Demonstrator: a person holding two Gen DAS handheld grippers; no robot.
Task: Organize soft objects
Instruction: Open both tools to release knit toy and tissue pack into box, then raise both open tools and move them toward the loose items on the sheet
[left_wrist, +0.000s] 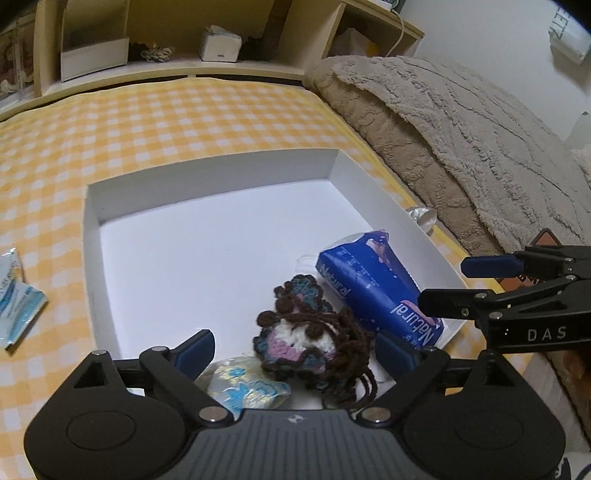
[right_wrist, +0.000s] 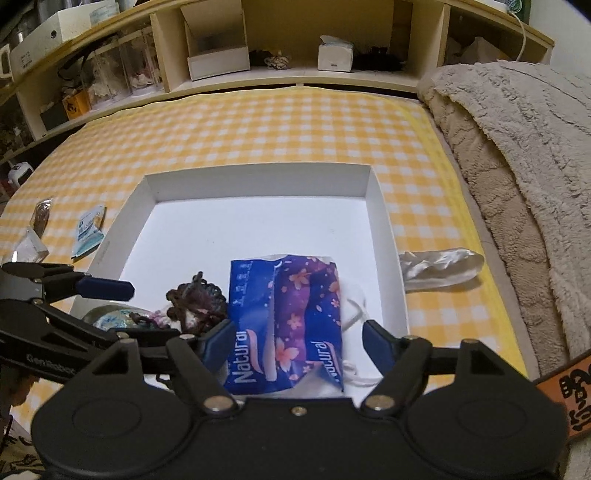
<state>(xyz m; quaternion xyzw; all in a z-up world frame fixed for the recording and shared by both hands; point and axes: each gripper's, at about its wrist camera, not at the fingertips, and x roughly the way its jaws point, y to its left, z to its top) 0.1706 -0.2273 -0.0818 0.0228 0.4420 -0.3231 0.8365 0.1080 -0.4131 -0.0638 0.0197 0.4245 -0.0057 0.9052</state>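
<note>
A white shallow box lies on the yellow checked bed. In its near part lie a blue "Natural" tissue pack, a crocheted brown, purple and white piece, a clear packet with blue print and a white face mask. My left gripper is open above the crochet piece, holding nothing. My right gripper is open over the tissue pack, empty.
A light blue wet-wipe packet and a clear wrapper lie left of the box. A white satin cloth lies right of it. A beige fleece blanket covers the right side. Shelves stand behind.
</note>
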